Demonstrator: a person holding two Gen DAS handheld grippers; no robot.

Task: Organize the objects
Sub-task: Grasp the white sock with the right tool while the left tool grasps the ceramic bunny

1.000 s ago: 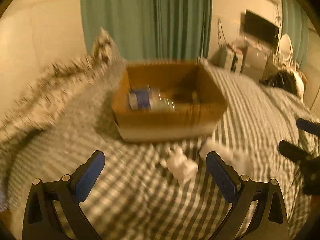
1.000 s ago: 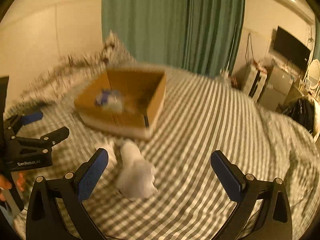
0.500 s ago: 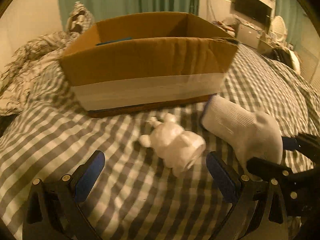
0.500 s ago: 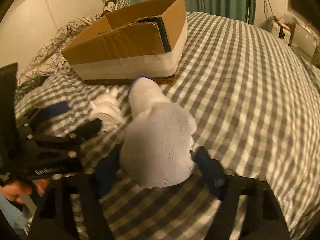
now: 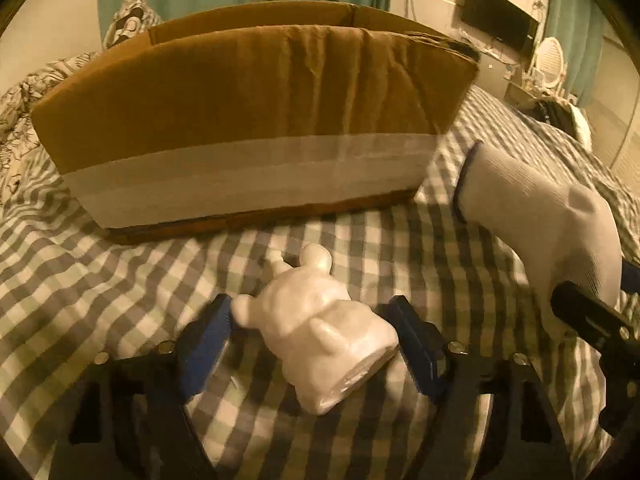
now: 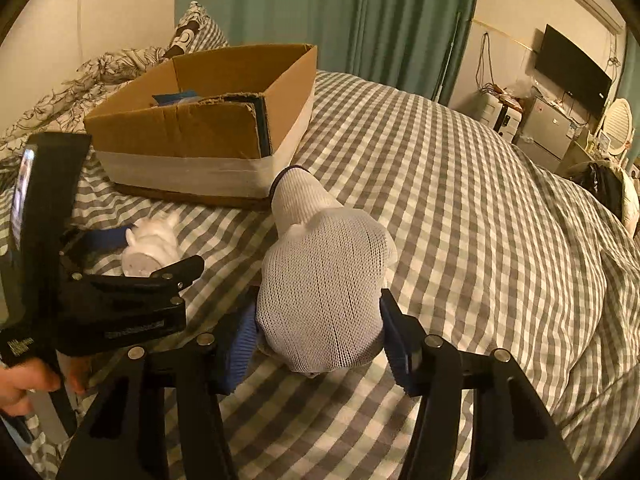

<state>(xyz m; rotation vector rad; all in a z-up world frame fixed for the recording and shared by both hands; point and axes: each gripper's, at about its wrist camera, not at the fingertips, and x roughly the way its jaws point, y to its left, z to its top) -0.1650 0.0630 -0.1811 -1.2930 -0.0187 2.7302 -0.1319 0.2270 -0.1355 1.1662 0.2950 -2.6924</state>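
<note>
Inside cardboard box (image 6: pixel 208 120), right view alone: something blue.

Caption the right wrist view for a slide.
Right claw closing around a white sock on the checked bed, near a cardboard box.

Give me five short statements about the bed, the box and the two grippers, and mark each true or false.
1. The white figurine lies between the left gripper fingers. True.
2. The white sock is inside the cardboard box. False: it lies on the checked bedspread in front of the box, between the right gripper fingers.
3. The box is closed. False: its top is open.
4. The curtains are green. True.
5. The figurine stands upright. False: it lies on its side.
</note>
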